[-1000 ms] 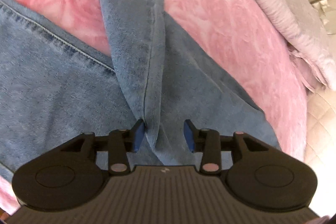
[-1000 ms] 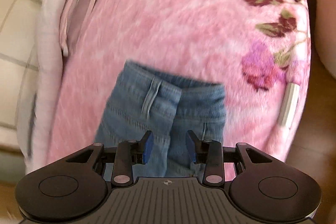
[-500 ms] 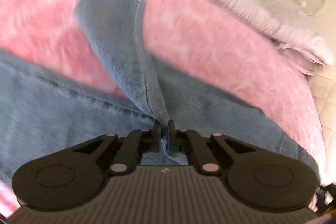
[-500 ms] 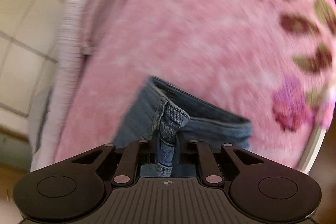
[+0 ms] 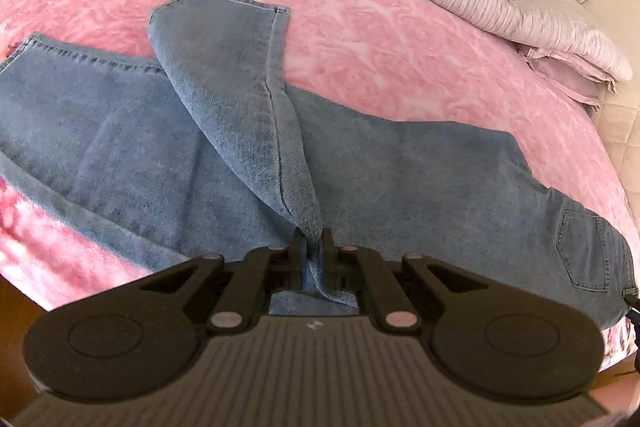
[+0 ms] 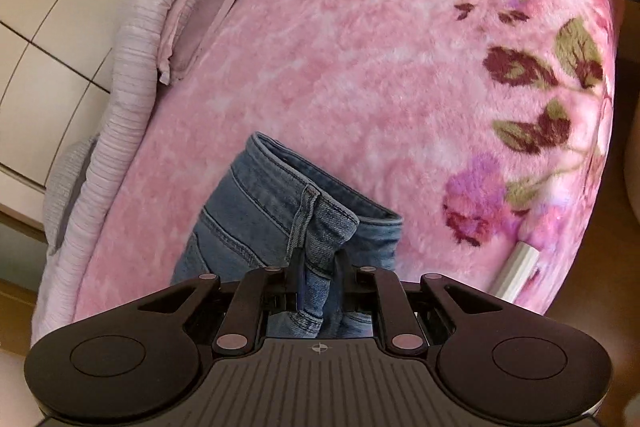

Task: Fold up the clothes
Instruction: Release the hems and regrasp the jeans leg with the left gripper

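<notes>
Left tool (image 5: 311,239), right tool (image 6: 319,259) both pinching jeans (image 5: 240,131).

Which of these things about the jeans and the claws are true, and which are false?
1. The left claw pinches the jeans. True.
2. The right claw is open and empty. False: it is shut on the waistband.
3. The jeans lie on a pink blanket. True.
4. The blanket has flowers on it. True.
5. The jeans are already folded into a neat square. False: one leg lies crossed over the other, still spread out.
</notes>
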